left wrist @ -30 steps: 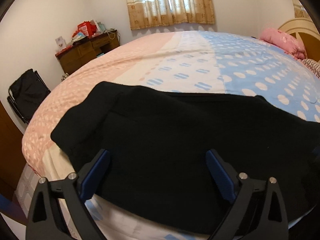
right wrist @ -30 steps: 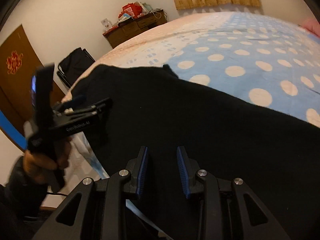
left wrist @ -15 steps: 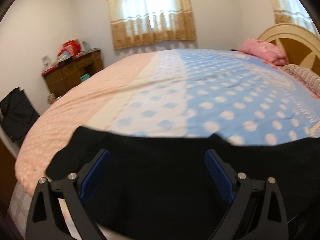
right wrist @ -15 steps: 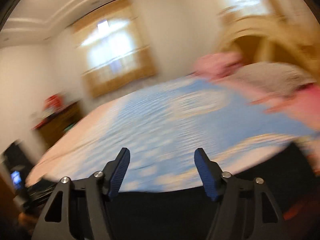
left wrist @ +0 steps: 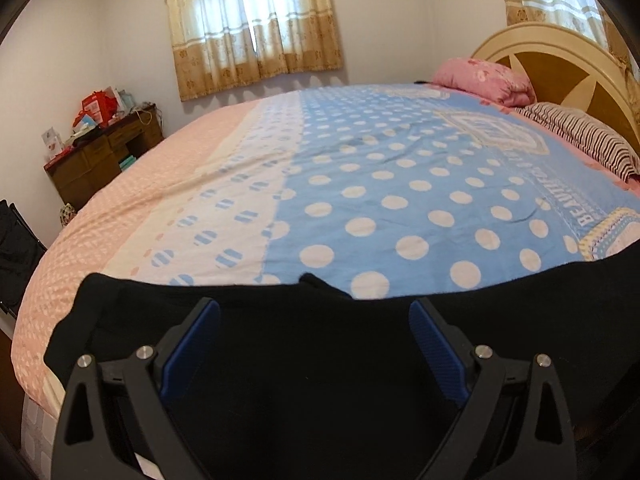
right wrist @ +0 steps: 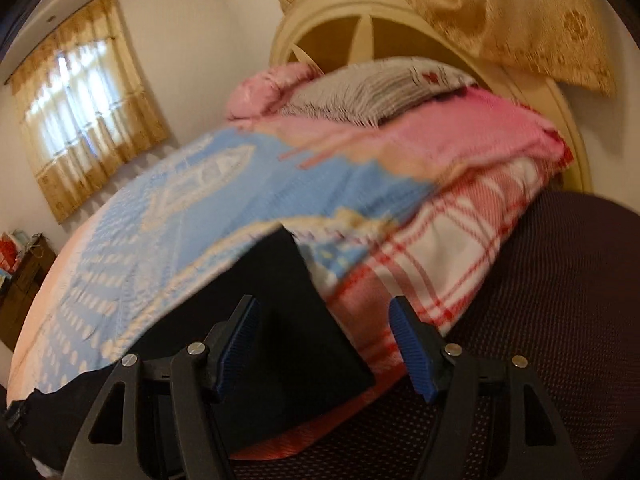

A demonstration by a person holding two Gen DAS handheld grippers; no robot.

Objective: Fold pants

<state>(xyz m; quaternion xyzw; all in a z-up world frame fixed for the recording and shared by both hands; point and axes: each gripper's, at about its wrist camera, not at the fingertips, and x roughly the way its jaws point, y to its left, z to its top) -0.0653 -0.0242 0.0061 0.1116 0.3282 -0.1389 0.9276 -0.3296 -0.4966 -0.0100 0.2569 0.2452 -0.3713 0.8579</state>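
Pants (left wrist: 320, 360) lie flat along the bed's (left wrist: 360, 208) near edge, soft and limp; I'd pinch the hem corner at 6 o'clock. Both tools, left (left wrist: 314, 344) and right (right wrist: 322, 344), gape empty.

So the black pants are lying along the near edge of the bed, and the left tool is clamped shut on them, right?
Not quite. The black pants do lie along the bed's near edge, but the left tool is open, holding nothing, as the left wrist view shows.

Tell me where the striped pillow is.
In the left wrist view the striped pillow lies far right on the bed, before the headboard, beside the pink pillow.
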